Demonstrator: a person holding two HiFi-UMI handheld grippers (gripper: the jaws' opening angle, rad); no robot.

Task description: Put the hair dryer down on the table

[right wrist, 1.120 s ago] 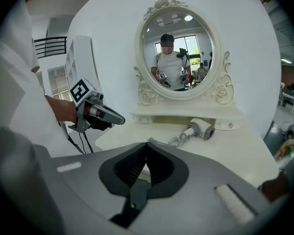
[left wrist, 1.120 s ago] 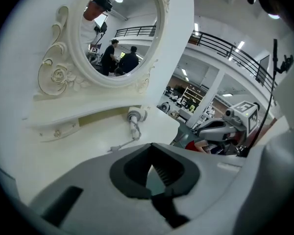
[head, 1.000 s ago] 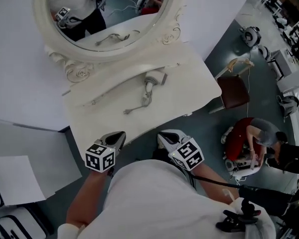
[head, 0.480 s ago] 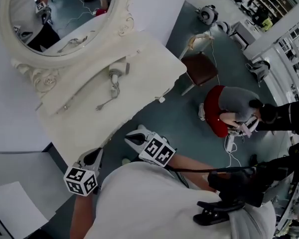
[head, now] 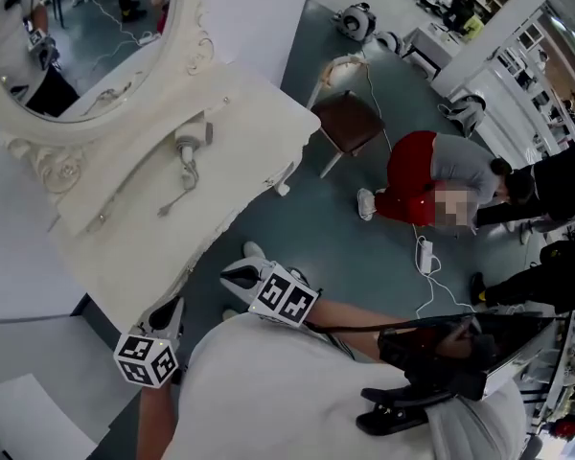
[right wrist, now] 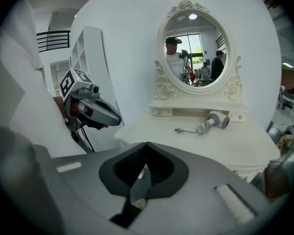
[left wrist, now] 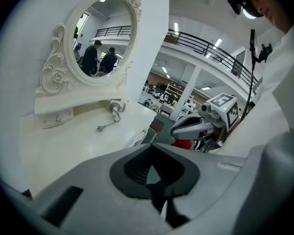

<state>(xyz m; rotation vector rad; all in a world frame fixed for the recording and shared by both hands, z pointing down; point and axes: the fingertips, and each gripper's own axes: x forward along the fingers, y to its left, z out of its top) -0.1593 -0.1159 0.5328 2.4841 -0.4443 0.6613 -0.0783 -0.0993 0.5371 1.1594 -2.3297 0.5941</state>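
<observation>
Head view: the hair dryer [head: 186, 148] lies on the white table [head: 254, 127] just below the mirror [head: 86, 36]. It is pale, and its grey cord trails to a plug. My left claw [head: 170, 310] and right claw [head: 236, 275] are well apart from it.

Left gripper view: my left claw is closed on nothing.

Right gripper view: my right claw is closed and empty too.
</observation>
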